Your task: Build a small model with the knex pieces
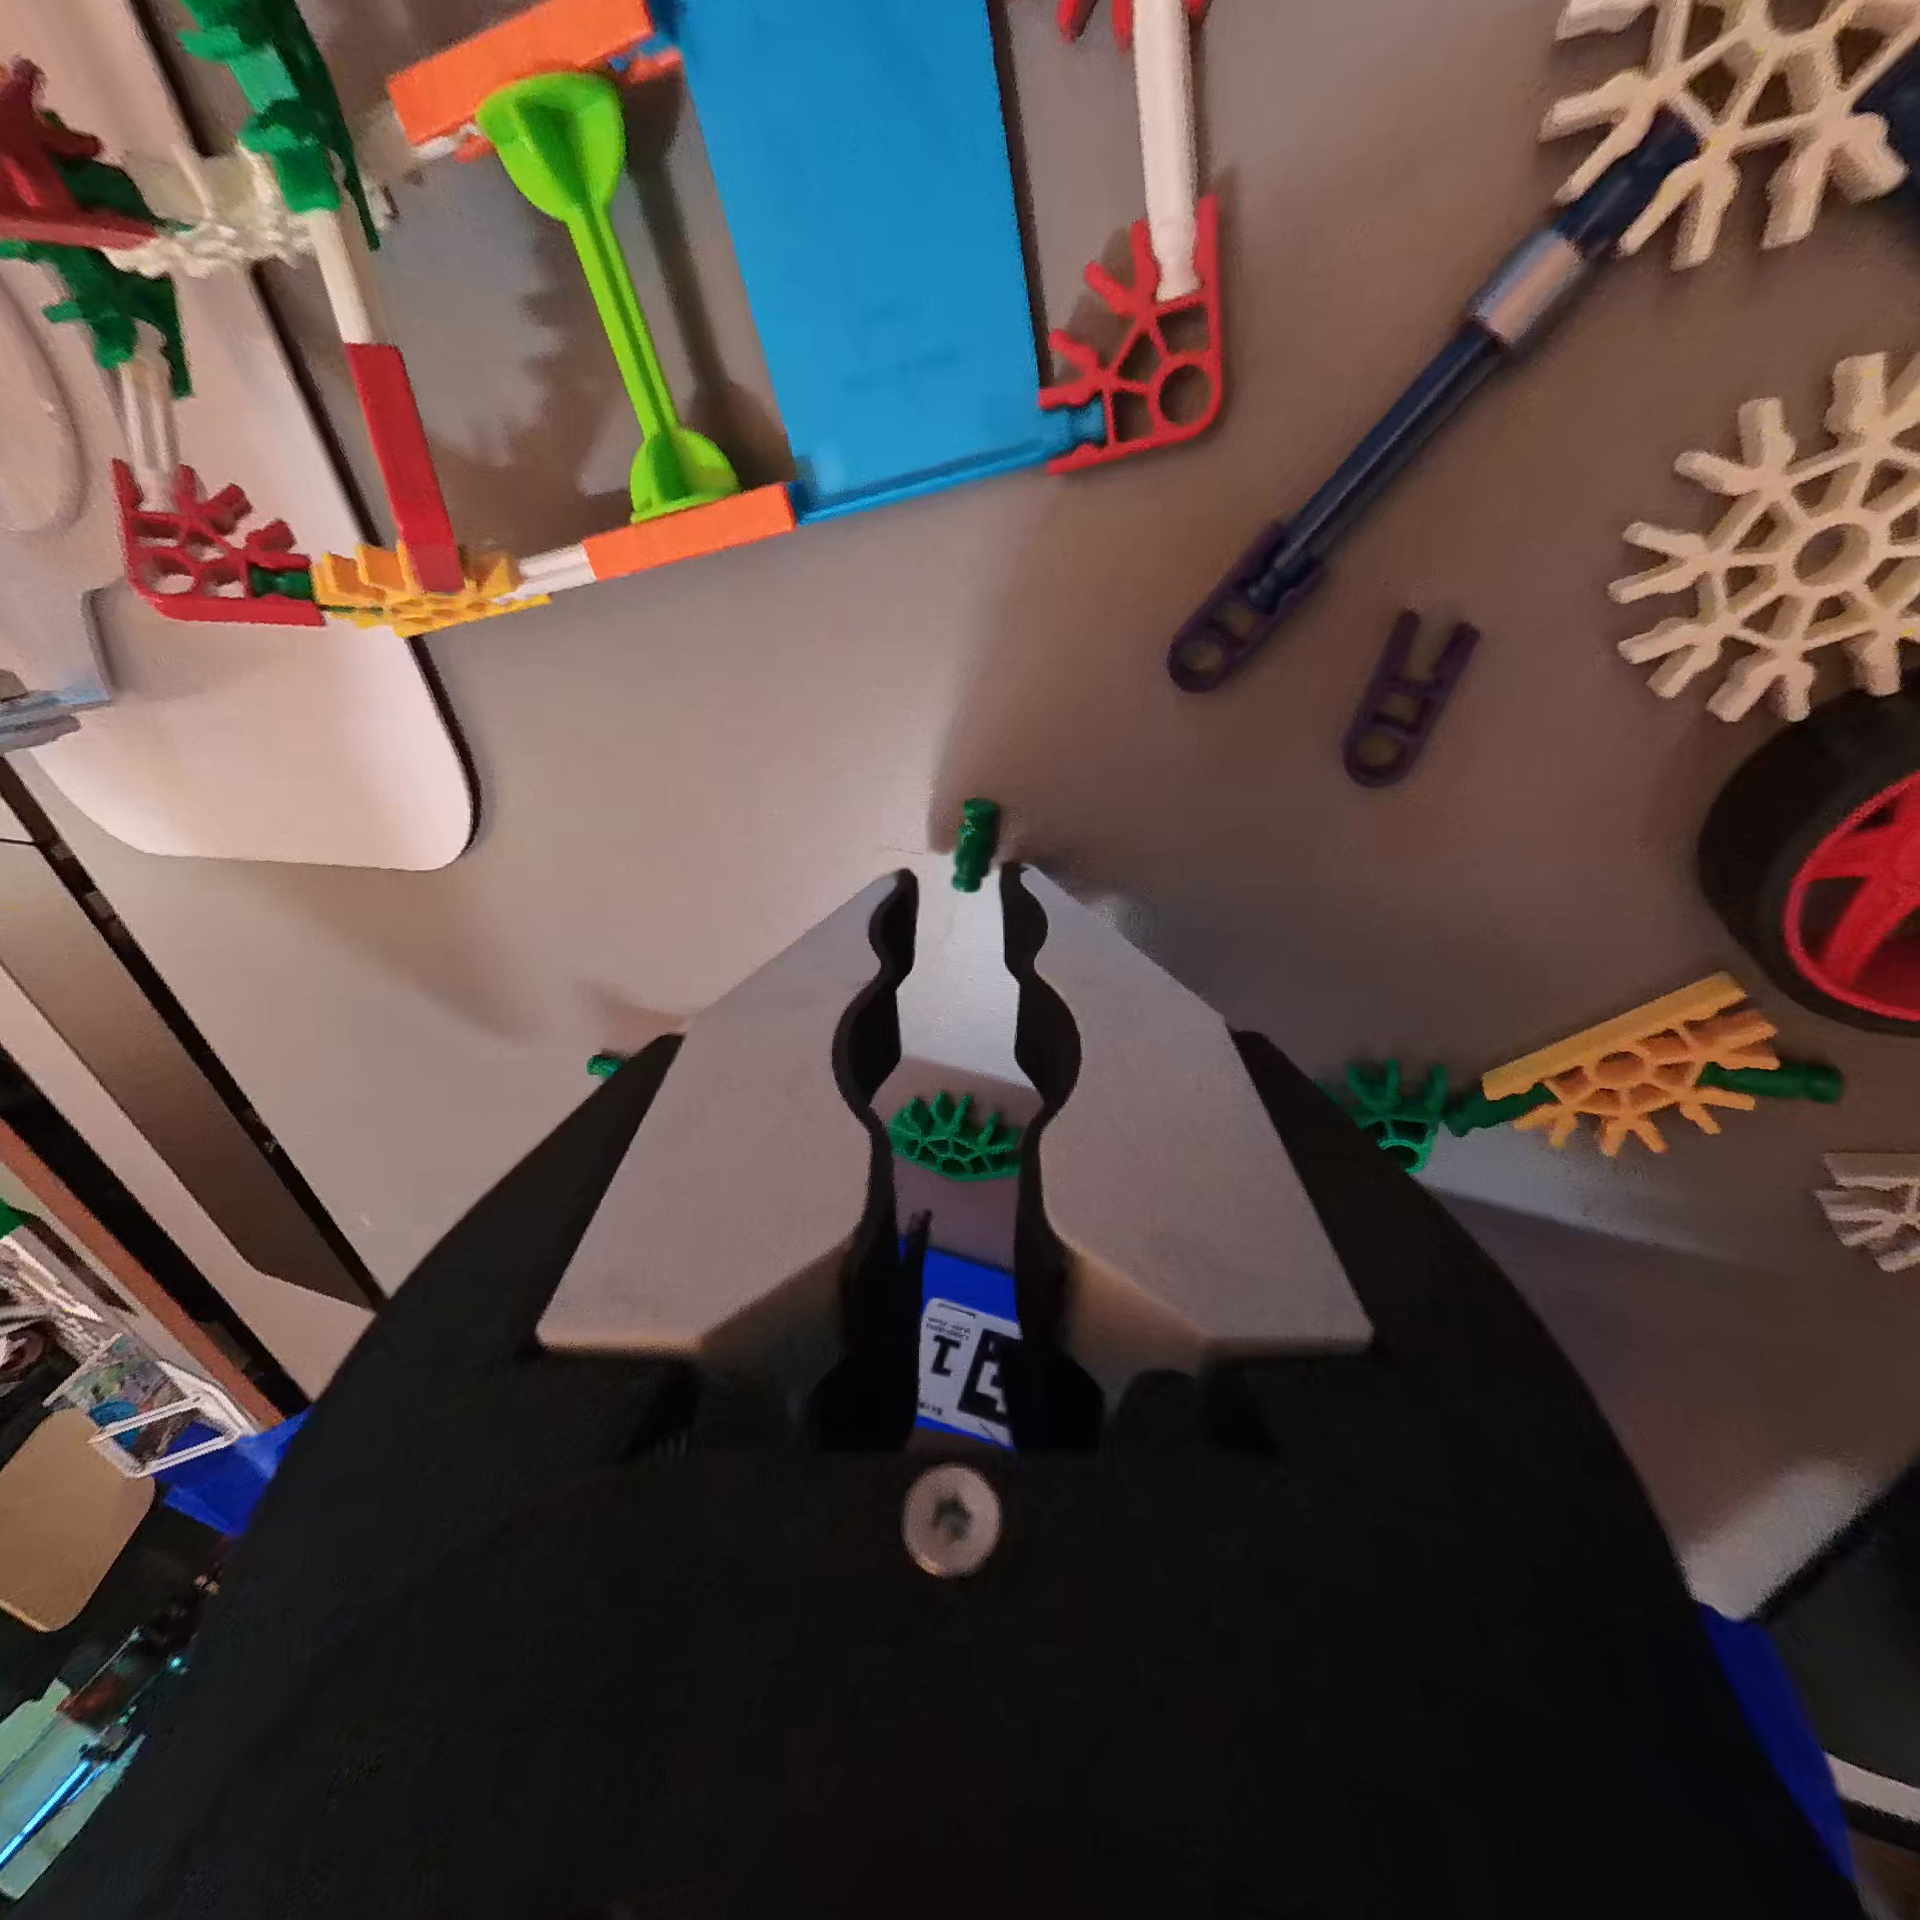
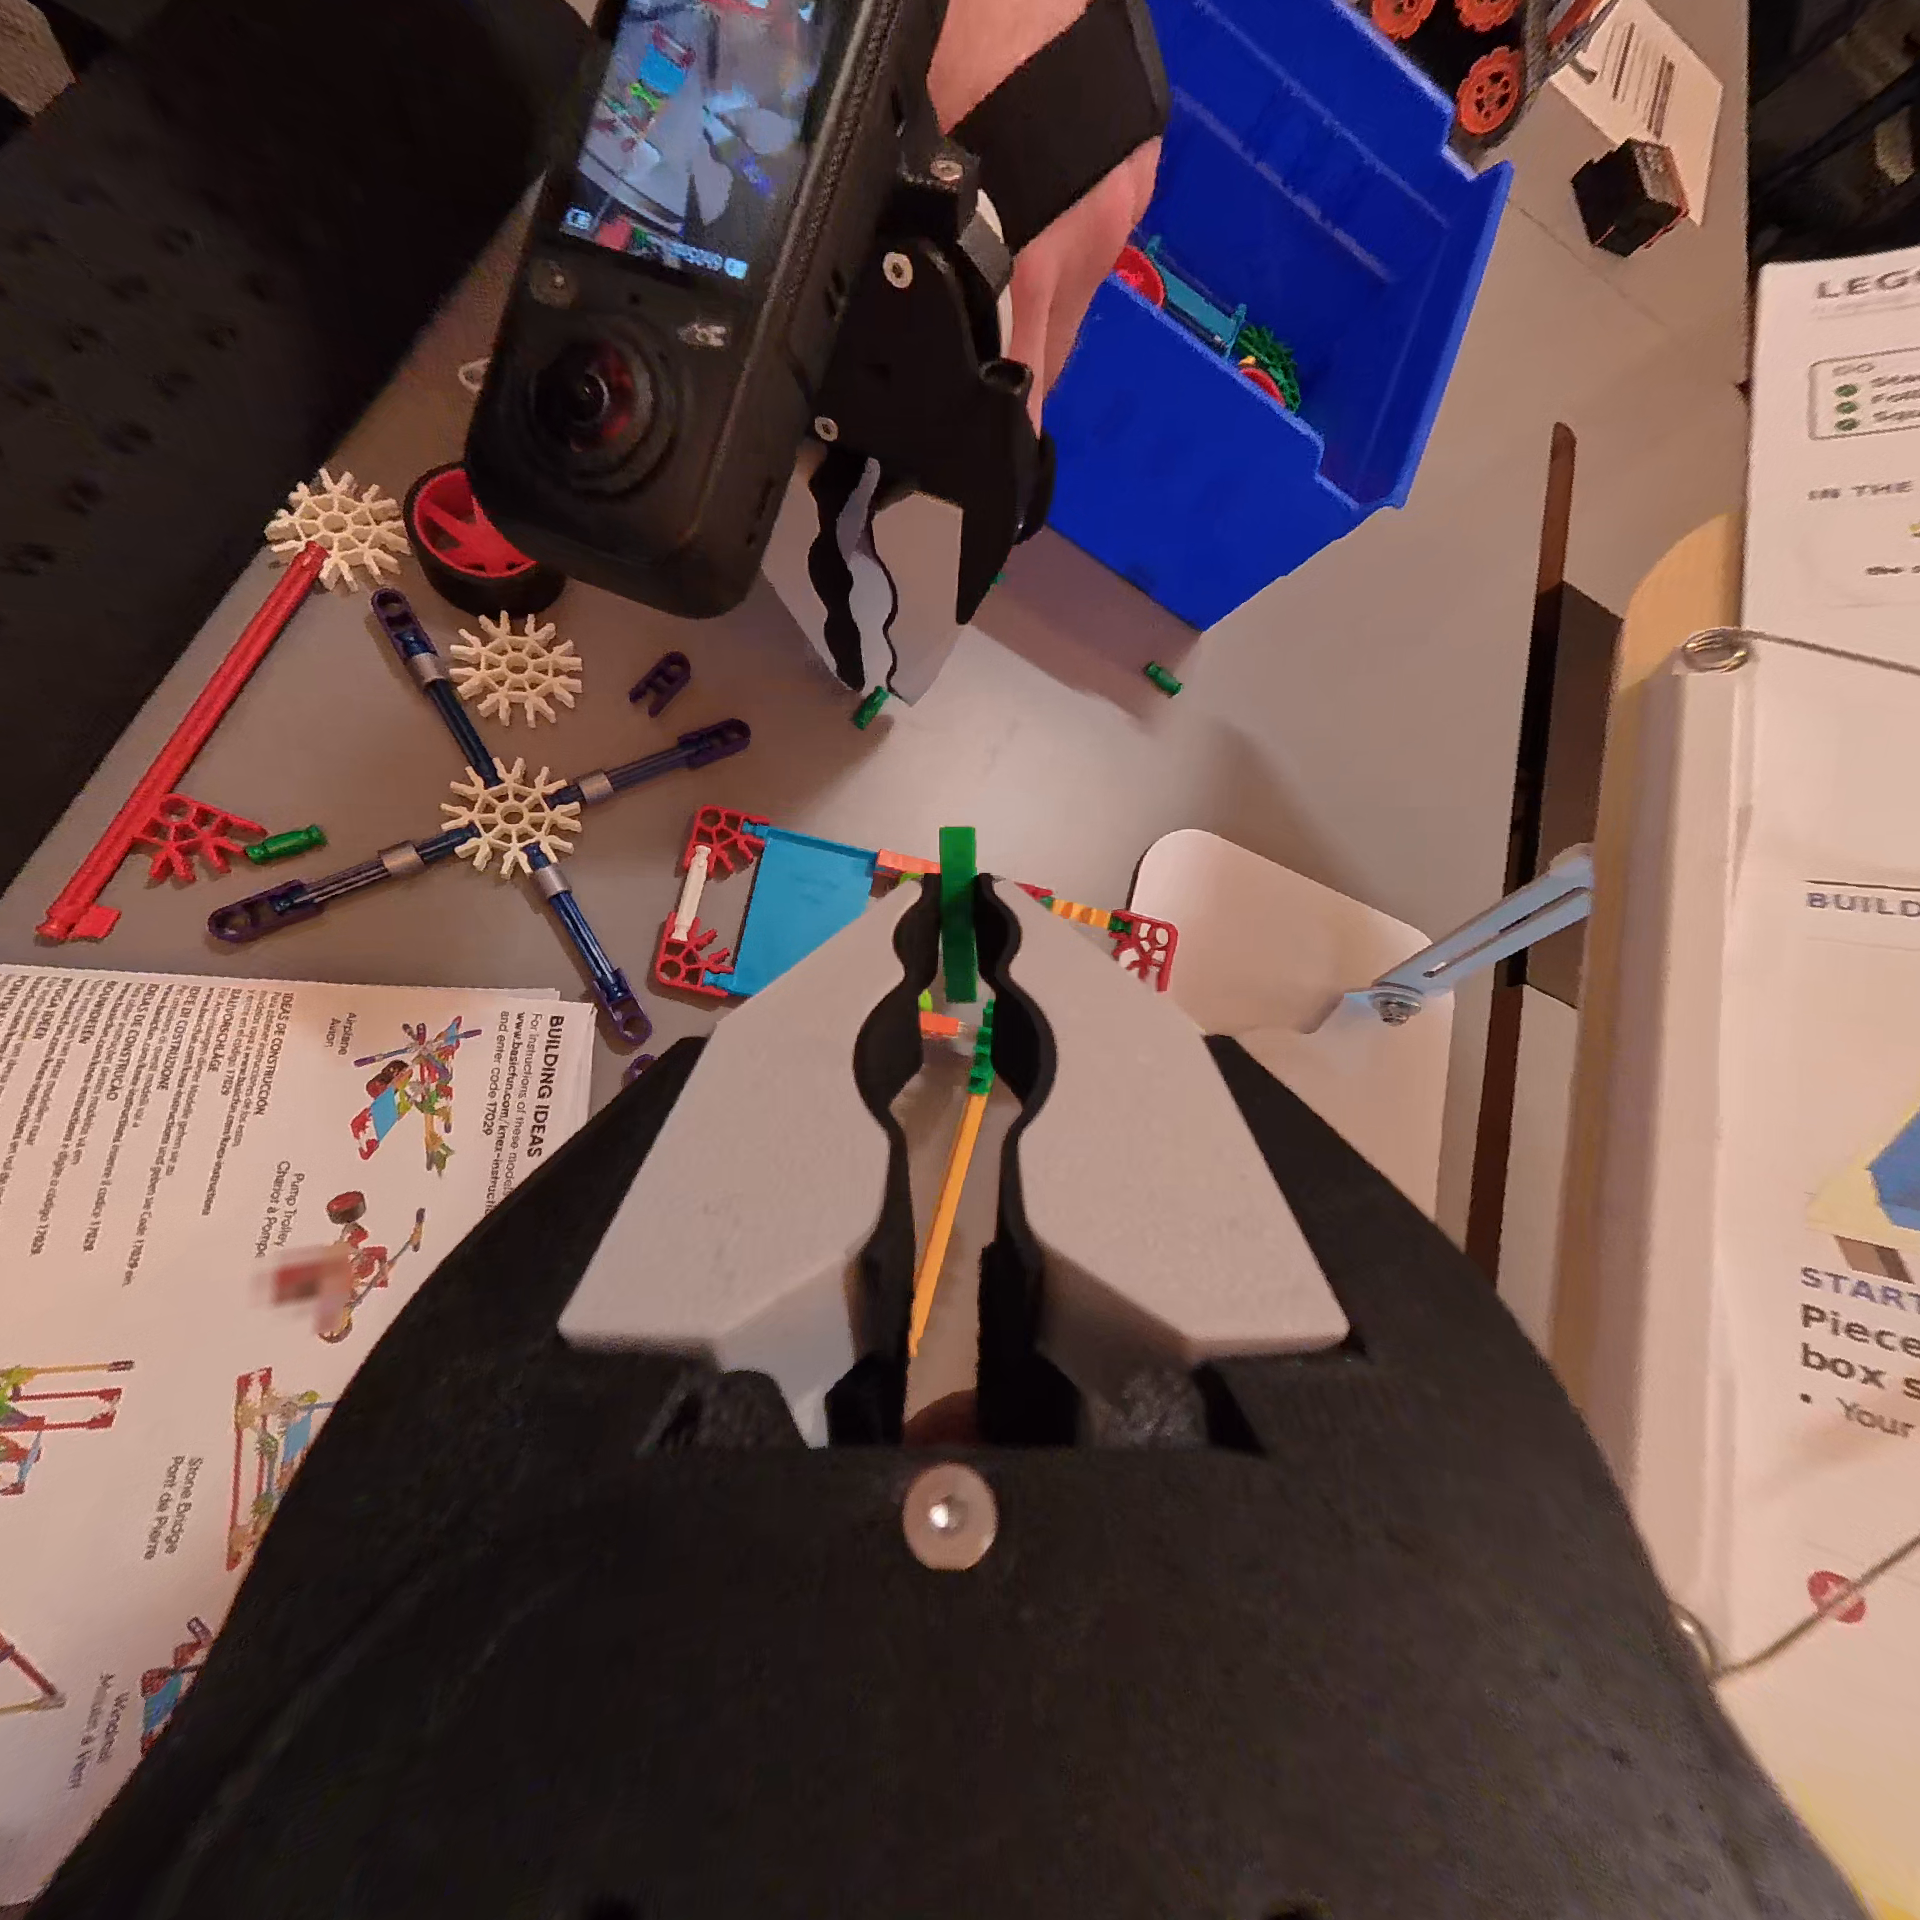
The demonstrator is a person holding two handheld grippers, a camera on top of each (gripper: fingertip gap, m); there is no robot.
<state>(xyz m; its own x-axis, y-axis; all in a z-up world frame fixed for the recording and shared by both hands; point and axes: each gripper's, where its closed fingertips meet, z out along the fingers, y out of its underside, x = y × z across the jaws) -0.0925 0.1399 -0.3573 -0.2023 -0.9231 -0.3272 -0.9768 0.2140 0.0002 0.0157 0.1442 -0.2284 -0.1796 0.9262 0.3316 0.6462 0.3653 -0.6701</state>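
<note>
My left gripper (image 1: 958,881) is open by a narrow gap, tips just above the grey table. A short dark green rod (image 1: 975,844) lies right at its fingertips, outside the jaws; it also shows in the right wrist view (image 2: 869,707) under the left gripper (image 2: 873,675). My right gripper (image 2: 956,894) is shut on a flat green piece (image 2: 958,935) standing upright, part of a toy frame with a blue panel (image 2: 805,914) and red corner connectors (image 2: 1143,951). A yellow rod (image 2: 951,1216) runs between the right fingers. The frame's blue panel also shows in the left wrist view (image 1: 873,249).
A blue bin (image 2: 1247,436) with parts stands behind the left gripper. White snowflake connectors (image 1: 1808,551), a black wheel with a red hub (image 1: 1849,894), purple clips (image 1: 1403,696), a yellow-and-green connector piece (image 1: 1621,1070) and an instruction sheet (image 2: 208,1195) lie around. A white box (image 2: 1818,935) stands at the right. One gripper's finger ends stand about 15 cm off the other's.
</note>
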